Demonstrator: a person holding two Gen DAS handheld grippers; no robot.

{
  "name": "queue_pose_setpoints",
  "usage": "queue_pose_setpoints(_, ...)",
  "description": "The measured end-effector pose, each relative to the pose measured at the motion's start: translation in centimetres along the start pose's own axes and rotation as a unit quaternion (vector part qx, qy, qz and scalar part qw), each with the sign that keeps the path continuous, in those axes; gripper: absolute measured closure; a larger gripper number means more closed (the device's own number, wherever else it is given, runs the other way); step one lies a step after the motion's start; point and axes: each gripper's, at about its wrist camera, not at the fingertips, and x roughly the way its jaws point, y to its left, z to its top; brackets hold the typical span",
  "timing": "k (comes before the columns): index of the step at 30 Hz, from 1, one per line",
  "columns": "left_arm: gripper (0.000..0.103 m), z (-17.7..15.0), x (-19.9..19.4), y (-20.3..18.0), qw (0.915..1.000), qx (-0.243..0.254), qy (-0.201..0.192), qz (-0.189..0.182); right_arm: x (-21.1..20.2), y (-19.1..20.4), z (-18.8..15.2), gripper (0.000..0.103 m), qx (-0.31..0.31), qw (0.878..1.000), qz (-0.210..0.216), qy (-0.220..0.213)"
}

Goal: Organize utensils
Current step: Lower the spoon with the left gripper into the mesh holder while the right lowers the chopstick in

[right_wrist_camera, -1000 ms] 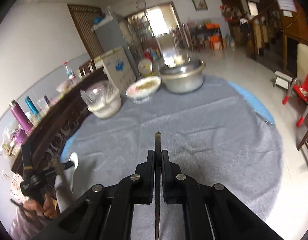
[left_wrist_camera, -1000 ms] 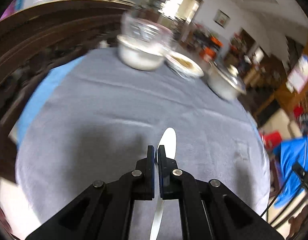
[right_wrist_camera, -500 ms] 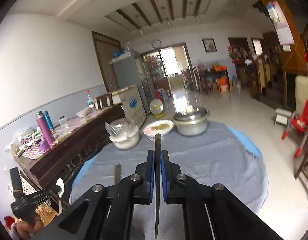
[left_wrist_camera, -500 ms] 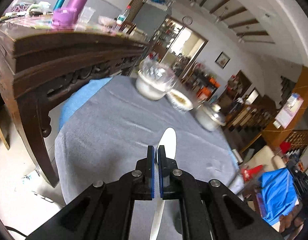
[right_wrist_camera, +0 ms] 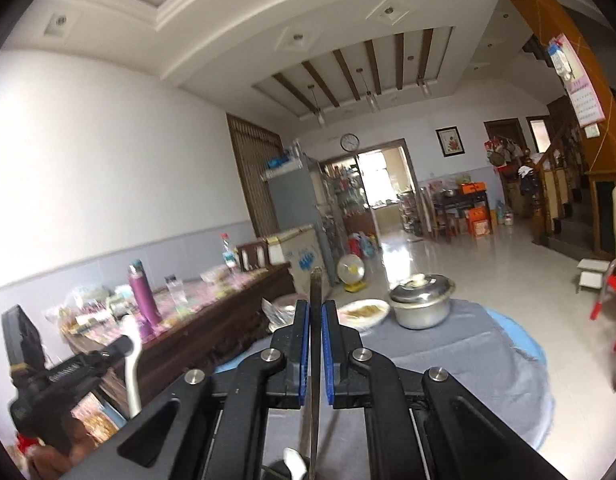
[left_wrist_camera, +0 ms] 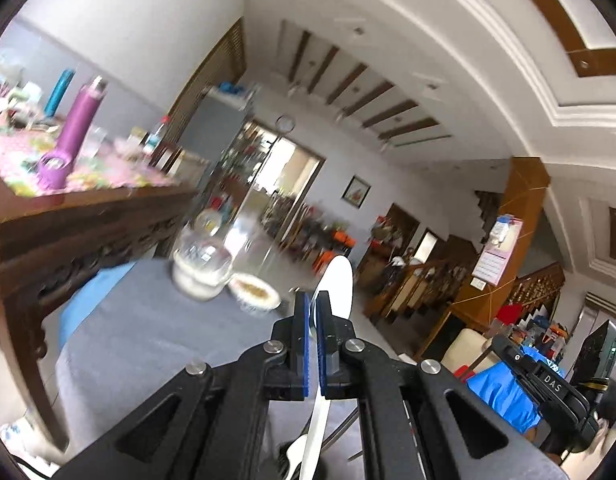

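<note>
My left gripper [left_wrist_camera: 315, 310] is shut on a white spoon [left_wrist_camera: 339, 286]. The spoon's bowl sticks out past the fingertips and its handle runs down out of the bottom of the left wrist view. My right gripper [right_wrist_camera: 316, 312] is shut on a thin dark utensil [right_wrist_camera: 316, 288] seen edge-on, its pointed tip just beyond the pads. Both grippers point about level, above the near side of the grey-clothed table [right_wrist_camera: 476, 364]. The right wrist view also shows the left gripper [right_wrist_camera: 124, 346] at lower left with the spoon [right_wrist_camera: 133, 364]. A white utensil end [right_wrist_camera: 294, 460] shows at the bottom edge.
At the table's far side stand a lidded steel pot [right_wrist_camera: 422, 300], a plate of food [right_wrist_camera: 364, 312] and a plastic-covered bowl [left_wrist_camera: 202, 272]. A carved wooden sideboard [left_wrist_camera: 68, 224] with a purple flask [left_wrist_camera: 74, 132] runs along the left. A red chair [right_wrist_camera: 612, 300] stands on the right.
Both grippers have risen and tilted up from the tabletop to about level, so the views now take in the room and ceiling. Each keeps its grip on its utensil.
</note>
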Motion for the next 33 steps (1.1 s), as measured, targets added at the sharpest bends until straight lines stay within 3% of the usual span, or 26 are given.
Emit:
queue_pose_setpoints(8,0.1,-3.1,4.4,-2.7,0.9997,0.018,0.008,-0.018,1.7,0.3,-2.4,0.096,0.009,0.999,0.016,0.028)
queue_pose_setpoints(13,0.1,-5.9,7.0,-2.3,0.9993,0.019,0.03,-0.015,2.4,-0.8,-3.5,0.096,0.013,0.999,0.015,0.047)
queue_pose_setpoints(22,0.1,-9.7,8.5,-1.5,0.9983,0.034,0.041,-0.024,3.3,-1.6,-4.4,0.096,0.017,0.997,0.018,0.069)
queue_pose_setpoints(33,0.1,-11.2,8.9,-1.4,0.9975,0.051,0.048,-0.005,4.7,-2.1,-5.4,0.096,0.02,0.995,0.018,0.092)
